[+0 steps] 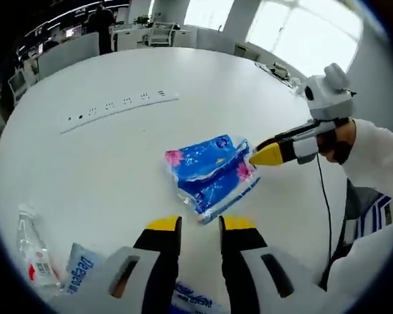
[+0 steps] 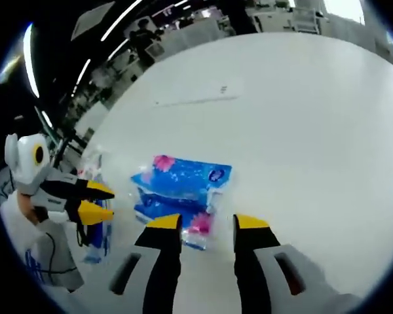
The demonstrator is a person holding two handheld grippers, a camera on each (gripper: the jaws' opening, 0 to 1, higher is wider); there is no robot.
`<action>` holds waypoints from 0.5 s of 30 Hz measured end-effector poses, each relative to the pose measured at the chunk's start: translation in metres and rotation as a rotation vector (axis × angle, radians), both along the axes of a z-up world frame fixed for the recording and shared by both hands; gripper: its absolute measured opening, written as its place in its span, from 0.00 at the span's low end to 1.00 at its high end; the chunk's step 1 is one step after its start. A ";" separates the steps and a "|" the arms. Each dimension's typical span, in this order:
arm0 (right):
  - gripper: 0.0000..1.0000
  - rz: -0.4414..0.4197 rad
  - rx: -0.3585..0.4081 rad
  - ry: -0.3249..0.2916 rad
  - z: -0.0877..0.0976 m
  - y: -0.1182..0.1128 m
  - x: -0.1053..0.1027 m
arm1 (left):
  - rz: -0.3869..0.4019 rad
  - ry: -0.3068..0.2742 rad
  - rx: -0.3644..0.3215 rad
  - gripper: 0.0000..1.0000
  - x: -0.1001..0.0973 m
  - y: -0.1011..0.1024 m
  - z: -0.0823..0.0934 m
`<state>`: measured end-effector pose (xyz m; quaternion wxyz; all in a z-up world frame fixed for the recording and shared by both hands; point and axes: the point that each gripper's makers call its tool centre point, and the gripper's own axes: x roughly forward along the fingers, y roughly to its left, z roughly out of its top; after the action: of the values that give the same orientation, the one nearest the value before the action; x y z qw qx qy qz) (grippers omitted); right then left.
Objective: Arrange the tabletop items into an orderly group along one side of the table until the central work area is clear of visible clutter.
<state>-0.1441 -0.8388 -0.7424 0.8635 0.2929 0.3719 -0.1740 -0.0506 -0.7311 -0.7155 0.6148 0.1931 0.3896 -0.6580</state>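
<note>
The white round tabletop [image 1: 118, 163] carries a blue tissue pack [image 1: 211, 171] near its middle. A clear bottle [image 1: 34, 252] and a second blue-and-white packet [image 1: 78, 267], cut off at the left gripper view's lower edge, lie beside the left tongs [image 1: 200, 224]. These hover open just short of the pack. The right tongs [image 2: 206, 224], seemingly unclosed, meet the pack's edge; actual grip is unclear.

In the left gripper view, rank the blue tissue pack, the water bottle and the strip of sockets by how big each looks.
1. Blue tissue pack, clearly largest.
2 and 3. Unsure: the strip of sockets looks longer but thin and lies farther off, while the water bottle is nearer and near the edge.
</note>
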 end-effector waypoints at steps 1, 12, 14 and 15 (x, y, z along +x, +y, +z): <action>0.33 0.004 -0.008 -0.016 0.004 0.001 -0.001 | 0.012 -0.005 -0.018 0.32 0.001 0.002 0.004; 0.46 -0.055 0.017 -0.151 0.040 0.045 -0.035 | 0.081 -0.037 -0.129 0.71 0.017 0.035 0.043; 0.46 -0.058 0.020 -0.159 0.042 0.050 -0.040 | 0.082 -0.053 -0.125 0.73 0.019 0.043 0.047; 0.46 -0.062 0.024 -0.166 0.045 0.055 -0.046 | 0.079 -0.064 -0.128 0.73 0.019 0.047 0.049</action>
<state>-0.1905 -0.7839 -0.6971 0.8820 0.3281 0.2918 -0.1711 -0.0314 -0.6843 -0.6666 0.6633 0.1588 0.3343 -0.6504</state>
